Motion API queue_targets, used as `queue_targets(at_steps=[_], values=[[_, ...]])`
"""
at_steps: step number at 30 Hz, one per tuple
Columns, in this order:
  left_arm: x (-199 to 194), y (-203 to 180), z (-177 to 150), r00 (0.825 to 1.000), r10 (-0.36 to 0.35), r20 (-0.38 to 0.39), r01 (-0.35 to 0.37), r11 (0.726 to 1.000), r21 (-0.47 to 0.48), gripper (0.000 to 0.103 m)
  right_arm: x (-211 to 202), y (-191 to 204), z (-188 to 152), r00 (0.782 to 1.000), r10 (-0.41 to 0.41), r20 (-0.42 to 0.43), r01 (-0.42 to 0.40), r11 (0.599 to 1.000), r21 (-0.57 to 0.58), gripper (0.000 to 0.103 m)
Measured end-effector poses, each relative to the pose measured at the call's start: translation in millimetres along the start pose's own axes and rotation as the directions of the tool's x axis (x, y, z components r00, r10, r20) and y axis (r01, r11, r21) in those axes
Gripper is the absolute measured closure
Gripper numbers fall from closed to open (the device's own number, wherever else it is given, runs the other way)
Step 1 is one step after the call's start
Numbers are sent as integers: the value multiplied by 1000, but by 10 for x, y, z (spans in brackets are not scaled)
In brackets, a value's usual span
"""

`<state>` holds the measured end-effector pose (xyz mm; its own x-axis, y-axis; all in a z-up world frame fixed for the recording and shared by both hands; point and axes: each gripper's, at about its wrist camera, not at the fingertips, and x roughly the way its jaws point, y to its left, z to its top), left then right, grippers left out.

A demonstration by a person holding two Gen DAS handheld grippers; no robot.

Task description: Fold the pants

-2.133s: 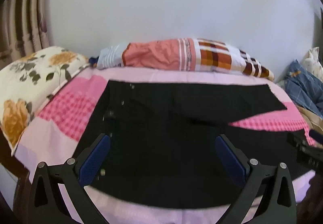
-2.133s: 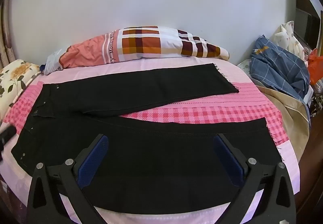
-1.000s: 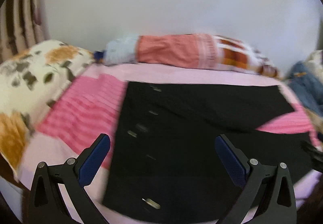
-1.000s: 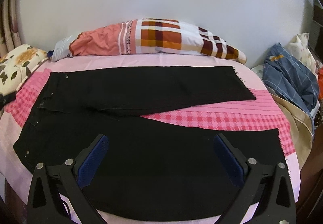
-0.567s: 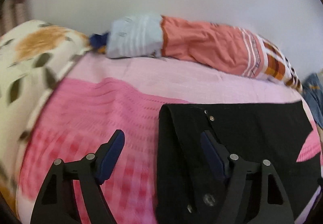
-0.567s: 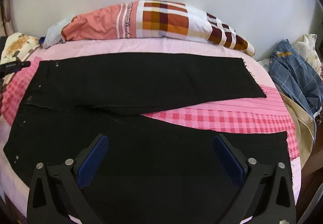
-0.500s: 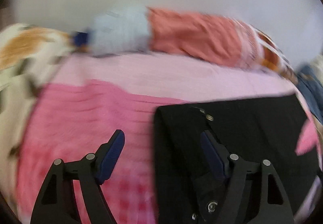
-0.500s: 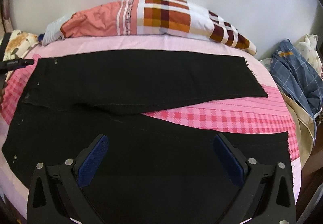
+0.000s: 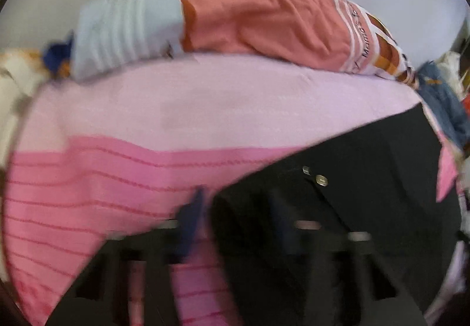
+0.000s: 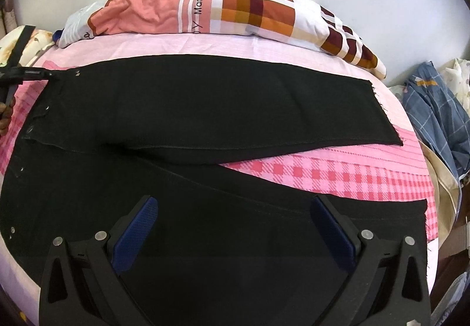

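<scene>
The black pants (image 10: 205, 108) lie flat on the pink bedspread (image 10: 323, 173), waistband toward the bed's left edge, both legs running toward its right edge and splayed apart; the cloth looks like heavy denim, limp yet dense, unlikely to slip, best taken at the thick waistband corner or a frayed hem; the left gripper (image 9: 235, 208) sits at the far waistband corner, jaws closing with the fabric edge between them, contact blurred; the right gripper (image 10: 235, 226) hovers over the near leg, jaws wide apart, empty; the rolled quilt (image 10: 235, 3) along the far edge reads "Mama", the rest illegible.
</scene>
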<state>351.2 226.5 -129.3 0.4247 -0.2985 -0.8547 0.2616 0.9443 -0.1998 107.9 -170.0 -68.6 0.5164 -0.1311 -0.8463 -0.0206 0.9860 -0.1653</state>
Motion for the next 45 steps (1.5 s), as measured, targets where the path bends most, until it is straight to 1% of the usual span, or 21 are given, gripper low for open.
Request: queue_targets(at_steps=[6,10,13,15,17,18,19,20,21,24,25,26,27,29,31,32,33,34,36,39,45], values=[[-70,-77,-13,1000,24,13,-24,1000,-1,83,-4,12,-10,1000,3,6,-3,1000,7,0],[-373,-212,-99,996,-2,94,5,1000,-24,87,-44,-3,-6,1000,18,24,-18,1000,18,0],[-738,-426,-241,983,-24,181,28,999,-19,87,-76,-63,43,995,85,45,-87,995,48,0],[-971,-590,-369,973,-39,227,42,999,-11,88,-63,-149,143,973,226,55,-231,968,102,0],[-1223,-755,-532,960,-55,274,59,998,-6,88,-1,-250,247,912,405,66,-410,894,179,0],[-1347,-845,-639,953,-72,294,78,997,-9,88,50,-329,314,860,503,88,-508,828,238,0],[-1444,-912,-722,949,-82,305,89,996,-8,88,97,-372,357,829,551,101,-555,785,276,0],[-1562,-1002,-853,942,-94,321,103,995,-9,88,214,-450,447,771,627,115,-622,702,347,1],[-1653,-1061,-970,937,-105,332,116,993,-14,88,285,-475,488,739,662,124,-651,655,383,4],[-1838,-1274,-1378,928,-144,343,174,983,-58,88,704,-605,641,600,781,172,-710,422,564,9],[-1862,-1327,-1483,928,-150,342,186,980,-74,88,833,-609,675,566,806,173,-710,370,599,9],[-1871,-1374,-1612,928,-156,338,198,976,-92,88,924,-598,706,548,821,163,-703,346,622,10],[-1867,-1416,-1693,929,-160,332,206,972,-109,88,1030,-595,732,550,821,155,-686,339,644,10],[-1836,-1468,-1841,935,-171,311,224,964,-146,88,1196,-594,783,588,800,121,-651,379,658,13],[-1810,-1501,-1939,938,-168,304,226,959,-170,88,1341,-638,793,607,786,115,-620,378,687,41],[-1814,-1499,-1989,938,-167,303,228,957,-180,88,1394,-651,807,606,788,106,-616,382,689,70],[-1808,-1489,-2020,939,-168,301,231,954,-190,88,1456,-669,821,622,779,83,-600,405,690,93],[-1796,-1478,-2032,940,-169,297,234,951,-200,88,1512,-701,810,636,768,76,-581,413,701,94],[-1777,-1481,-2041,943,-165,288,230,950,-210,88,1532,-732,788,628,771,106,-600,392,697,96],[-1804,-1469,-2036,951,-134,278,199,955,-221,88,1124,-729,703,667,731,146,-647,471,600,96],[-1941,-1213,-2218,969,-86,232,152,947,-284,87,569,-655,-11,634,766,106,-673,479,564,97]])
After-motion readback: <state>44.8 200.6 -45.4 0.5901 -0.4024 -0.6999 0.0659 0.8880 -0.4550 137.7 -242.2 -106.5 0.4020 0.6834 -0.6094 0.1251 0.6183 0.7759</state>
